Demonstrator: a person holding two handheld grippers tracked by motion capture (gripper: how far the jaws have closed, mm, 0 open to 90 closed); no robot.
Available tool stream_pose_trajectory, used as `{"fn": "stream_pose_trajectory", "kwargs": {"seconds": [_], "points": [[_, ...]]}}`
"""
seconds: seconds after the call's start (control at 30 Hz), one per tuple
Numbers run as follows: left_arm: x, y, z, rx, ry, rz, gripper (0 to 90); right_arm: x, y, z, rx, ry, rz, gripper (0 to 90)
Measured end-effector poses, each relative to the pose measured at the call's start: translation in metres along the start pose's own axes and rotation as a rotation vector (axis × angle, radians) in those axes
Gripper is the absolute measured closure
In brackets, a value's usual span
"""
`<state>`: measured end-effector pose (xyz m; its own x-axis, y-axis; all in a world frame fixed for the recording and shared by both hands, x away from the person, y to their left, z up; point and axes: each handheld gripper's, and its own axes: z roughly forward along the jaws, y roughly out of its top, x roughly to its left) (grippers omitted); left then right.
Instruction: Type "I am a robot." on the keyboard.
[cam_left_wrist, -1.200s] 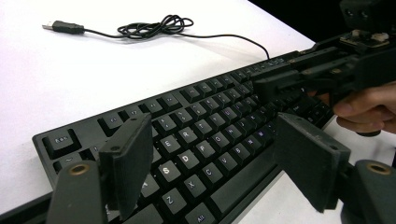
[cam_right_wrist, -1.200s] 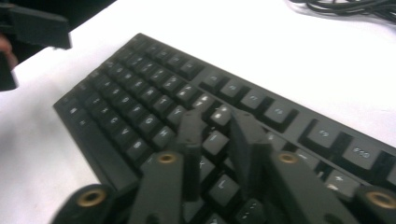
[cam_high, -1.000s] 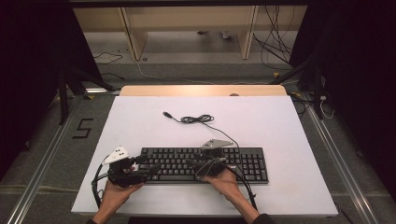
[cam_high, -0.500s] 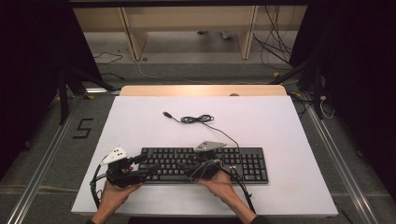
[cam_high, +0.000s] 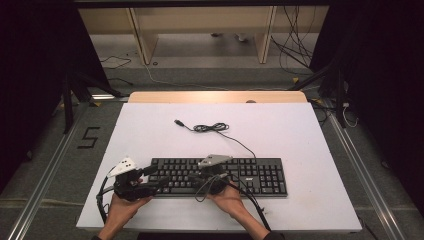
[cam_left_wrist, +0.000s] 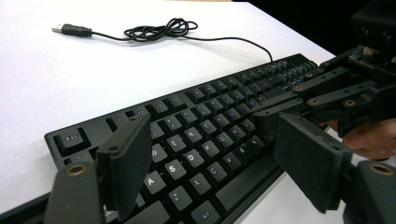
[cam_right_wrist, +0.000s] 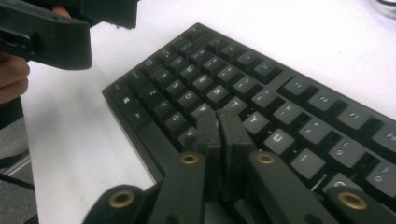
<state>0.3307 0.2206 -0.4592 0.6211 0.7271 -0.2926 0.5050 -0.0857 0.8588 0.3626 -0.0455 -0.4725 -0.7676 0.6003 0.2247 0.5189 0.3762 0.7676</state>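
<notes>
A black keyboard (cam_high: 220, 176) lies near the front edge of the white counter (cam_high: 300, 135), its white key legends Z, X, C, S, D, E, R, T, Y and U readable in the gripper views. A taped "5" (cam_high: 88, 137) marks the floor at left. The high view adds the coiled cable (cam_high: 210, 128) and USB plug behind. The right gripper (cam_right_wrist: 217, 122) has just closed, jaws together and empty, tips on the keys beside T. The left gripper (cam_left_wrist: 212, 151) hovers spread wide over the left-end keys.

White table (cam_high: 150, 125), grey floor (cam_high: 210, 75) (cables strewn), wooden shelving (cam_high: 200, 25)
</notes>
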Motion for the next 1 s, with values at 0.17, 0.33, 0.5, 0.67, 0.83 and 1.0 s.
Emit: {"fn": "stream_pose_trajectory", "kwargs": {"seconds": [0.17,0.33,0.5,0.67,0.83,1.0], "points": [[0.0,0.0,0.0,-0.001,0.0,0.002,27.2,0.003,-0.001,0.007,0.023,-0.001,-0.014,90.0],[0.0,0.0,0.0,0.0,-0.001,0.007,27.2,0.004,-0.002,0.012,0.041,-0.008,-0.021,90.0],[0.0,0.0,-0.001,-0.005,-0.003,0.013,27.2,0.005,-0.004,0.016,0.061,-0.014,-0.023,90.0],[0.0,0.0,-0.001,-0.009,-0.005,0.015,27.2,0.005,-0.006,0.018,0.07,-0.02,-0.035,90.0],[-0.001,0.0,-0.001,-0.014,-0.003,0.014,27.2,0.006,-0.008,0.018,0.062,-0.019,-0.033,90.0],[-0.001,0.0,-0.001,-0.015,-0.002,0.016,27.2,0.006,-0.007,0.017,0.061,-0.017,-0.025,90.0]]}}
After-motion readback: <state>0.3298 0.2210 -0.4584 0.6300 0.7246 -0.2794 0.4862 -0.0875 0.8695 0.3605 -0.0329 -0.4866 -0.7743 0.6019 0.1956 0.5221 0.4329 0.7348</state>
